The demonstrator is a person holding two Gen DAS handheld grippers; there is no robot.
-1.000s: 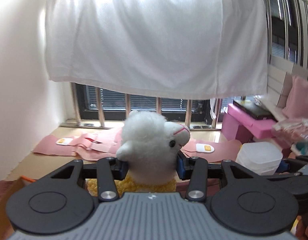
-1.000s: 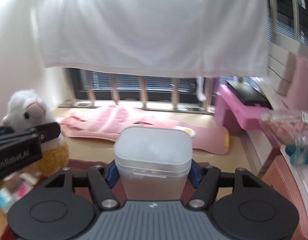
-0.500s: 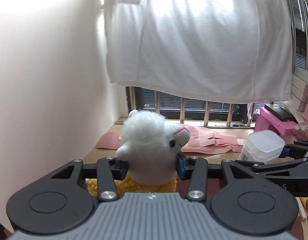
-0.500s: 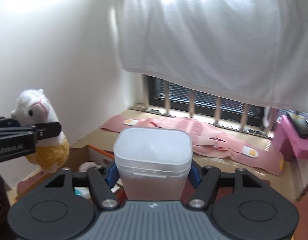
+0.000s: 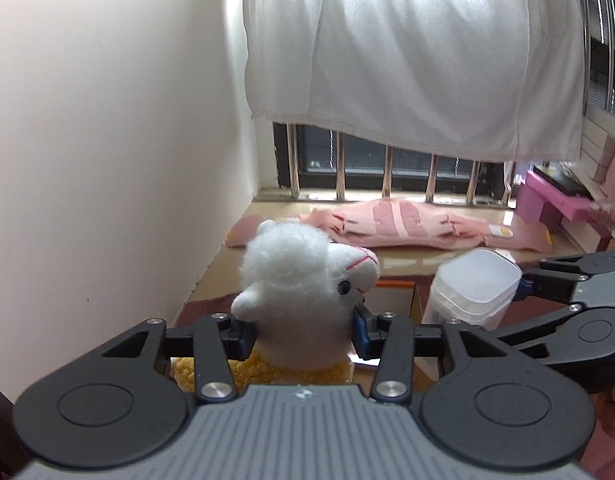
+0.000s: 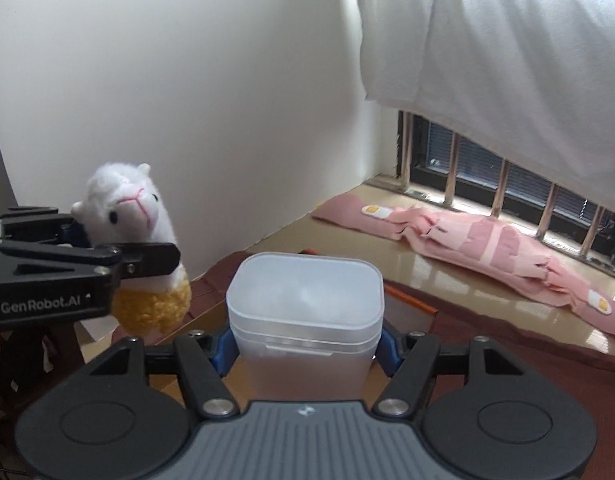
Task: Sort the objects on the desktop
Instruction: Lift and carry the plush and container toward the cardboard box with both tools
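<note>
White plush alpaca (image 5: 303, 280) with a yellow woolly body, held up in the air, clamped at the neck by the left tongs (image 5: 301, 330), blue pads pressed into the fur on both sides, head upright, snout turned toward the window (image 5: 387, 160). Right tongs (image 6: 305, 346) clamped on a frosted plastic box (image 6: 305, 312) with its lid on, upright, pads tight on both side walls below the lid rim. From the left wrist view the box (image 5: 473, 288) and right tongs (image 5: 521, 286) sit just right of the alpaca, near but not touching. From the right wrist view the alpaca (image 6: 135, 240) and left tongs (image 6: 127, 256) are left of the box, apart from it, white wall behind. Below the box, an open cardboard box (image 6: 407, 304) with an orange edge, contents too hidden to tell. Beyond the box, a pink cloth (image 6: 487, 248) lies flat on the tan sill under the window bars. White sheet (image 5: 407, 48) hangs over the window.
</note>
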